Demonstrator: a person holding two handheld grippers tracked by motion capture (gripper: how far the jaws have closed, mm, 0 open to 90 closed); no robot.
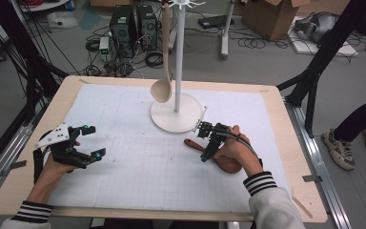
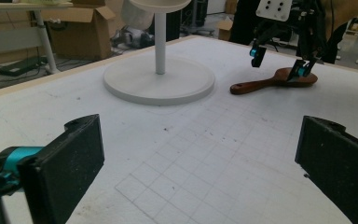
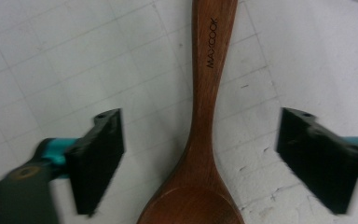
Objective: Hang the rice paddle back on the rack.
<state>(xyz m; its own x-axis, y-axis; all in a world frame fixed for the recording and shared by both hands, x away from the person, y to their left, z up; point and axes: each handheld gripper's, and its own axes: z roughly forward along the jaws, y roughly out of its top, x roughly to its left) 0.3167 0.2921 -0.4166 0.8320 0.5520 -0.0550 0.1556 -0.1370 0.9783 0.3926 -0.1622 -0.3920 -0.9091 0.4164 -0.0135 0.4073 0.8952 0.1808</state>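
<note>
A dark brown wooden spoon (image 1: 193, 144) lies flat on the white gridded mat, right of centre, with its handle pointing toward the white stand. My right gripper (image 1: 204, 143) points down over it. In the right gripper view the spoon's neck (image 3: 205, 140) lies between the two black jaws of my right gripper (image 3: 200, 158), with a clear gap on each side. The left gripper view shows that gripper (image 2: 278, 63) straddling the spoon (image 2: 270, 81). My left gripper (image 1: 96, 141) rests at the mat's left side, open, with nothing between its jaws (image 2: 200, 163).
A white stand with a round base (image 1: 171, 119) and a tall pole stands at the mat's far middle. A pale wooden spoon (image 1: 163, 86) hangs from its top hooks. The stand base (image 2: 158, 81) lies just beyond the dark spoon's handle tip. A person's legs stand at the right.
</note>
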